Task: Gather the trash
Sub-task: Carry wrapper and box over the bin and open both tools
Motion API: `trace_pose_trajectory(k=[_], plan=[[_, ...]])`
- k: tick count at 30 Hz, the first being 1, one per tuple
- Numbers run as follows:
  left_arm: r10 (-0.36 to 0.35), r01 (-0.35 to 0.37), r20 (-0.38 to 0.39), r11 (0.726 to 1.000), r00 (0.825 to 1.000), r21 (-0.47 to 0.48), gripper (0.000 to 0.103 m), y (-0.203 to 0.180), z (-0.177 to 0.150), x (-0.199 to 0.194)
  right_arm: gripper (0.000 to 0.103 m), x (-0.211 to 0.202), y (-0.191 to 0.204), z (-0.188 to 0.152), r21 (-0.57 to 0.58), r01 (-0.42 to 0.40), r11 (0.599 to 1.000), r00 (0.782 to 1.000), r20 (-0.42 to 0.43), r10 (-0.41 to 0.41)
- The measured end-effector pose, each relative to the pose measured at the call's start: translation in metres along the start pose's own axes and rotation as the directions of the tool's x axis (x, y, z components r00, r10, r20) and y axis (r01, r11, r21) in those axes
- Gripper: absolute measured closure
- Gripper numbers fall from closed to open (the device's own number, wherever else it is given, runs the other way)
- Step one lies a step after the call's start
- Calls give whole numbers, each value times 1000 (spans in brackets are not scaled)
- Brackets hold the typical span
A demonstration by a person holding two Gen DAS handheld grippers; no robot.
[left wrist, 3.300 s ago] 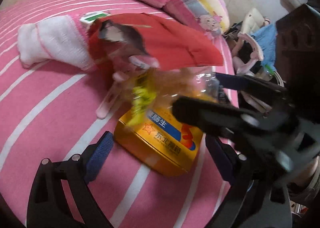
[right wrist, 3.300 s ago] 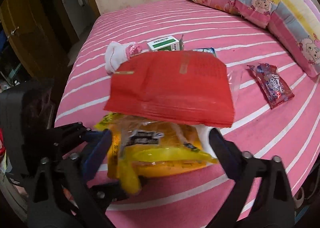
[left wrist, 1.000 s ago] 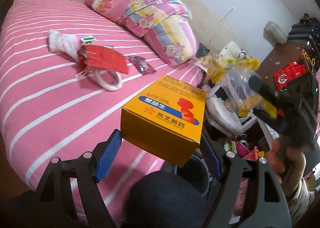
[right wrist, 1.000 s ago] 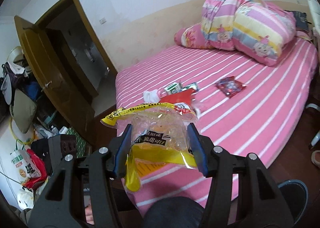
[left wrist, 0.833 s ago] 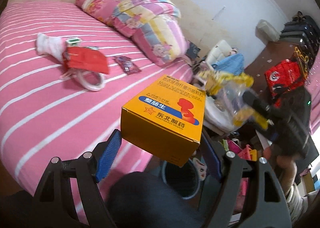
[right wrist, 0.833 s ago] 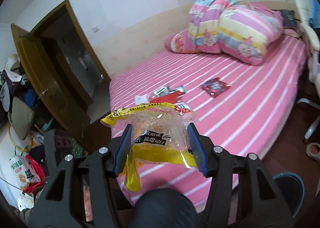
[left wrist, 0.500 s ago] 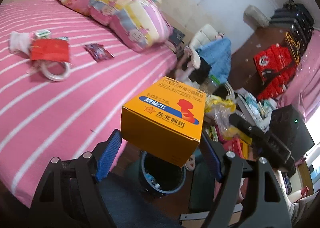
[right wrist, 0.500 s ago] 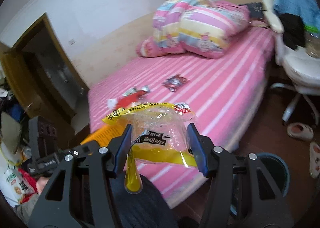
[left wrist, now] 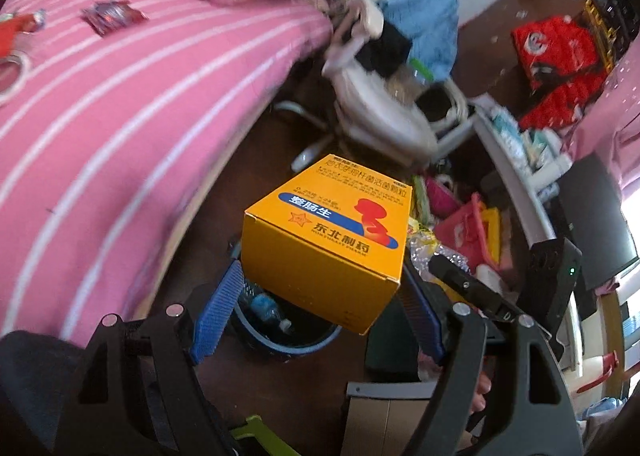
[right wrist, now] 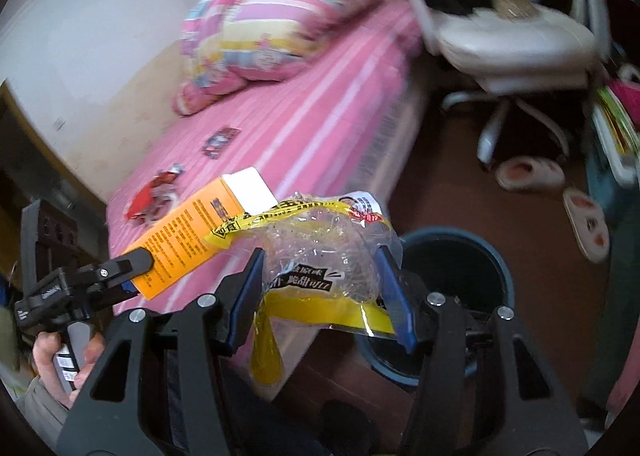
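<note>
bed: now swung aside from both views | bin: newly below, drop seems next | left tongs: clenched on orange box above bin | right tongs: clenched on crinkly wrapper beside rim

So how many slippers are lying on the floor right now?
2. One slipper lies by the base of the white chair; the other slipper lies just nearer, right of the bin. More may be hidden among the clutter.
</note>
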State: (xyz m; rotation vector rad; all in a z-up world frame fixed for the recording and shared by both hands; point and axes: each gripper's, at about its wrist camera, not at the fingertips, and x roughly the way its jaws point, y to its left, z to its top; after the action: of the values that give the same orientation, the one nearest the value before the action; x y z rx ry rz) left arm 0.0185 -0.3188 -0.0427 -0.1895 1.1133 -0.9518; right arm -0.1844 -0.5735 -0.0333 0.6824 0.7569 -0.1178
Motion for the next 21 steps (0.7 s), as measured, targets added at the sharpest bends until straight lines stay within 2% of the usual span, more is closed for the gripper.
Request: trace_pose_trajectory(k=[4, 7, 16, 20, 21], plan=[[27, -25, -91, 999, 995, 24, 28, -9, -2, 46, 47, 14, -39, -10, 86, 41, 995, 998, -43, -37], [45, -40, -165, 999, 985, 31, 28, -8, -4, 80, 47, 26, -67, -22, 153, 71, 986, 995, -84, -59], [83, -74, -343, 996, 936, 41, 28, 3, -6, 166, 46, 69, -114, -43, 275, 159, 948, 975, -193, -108], [103, -88, -396, 994, 912, 57, 28, 7, -7, 195, 41, 87, -122, -47, 294, 189, 937, 966, -229, -123], [113, -95, -410, 993, 905, 65, 27, 7, -8, 202, 36, 92, -124, -48, 291, 202, 935, 962, -239, -134]])
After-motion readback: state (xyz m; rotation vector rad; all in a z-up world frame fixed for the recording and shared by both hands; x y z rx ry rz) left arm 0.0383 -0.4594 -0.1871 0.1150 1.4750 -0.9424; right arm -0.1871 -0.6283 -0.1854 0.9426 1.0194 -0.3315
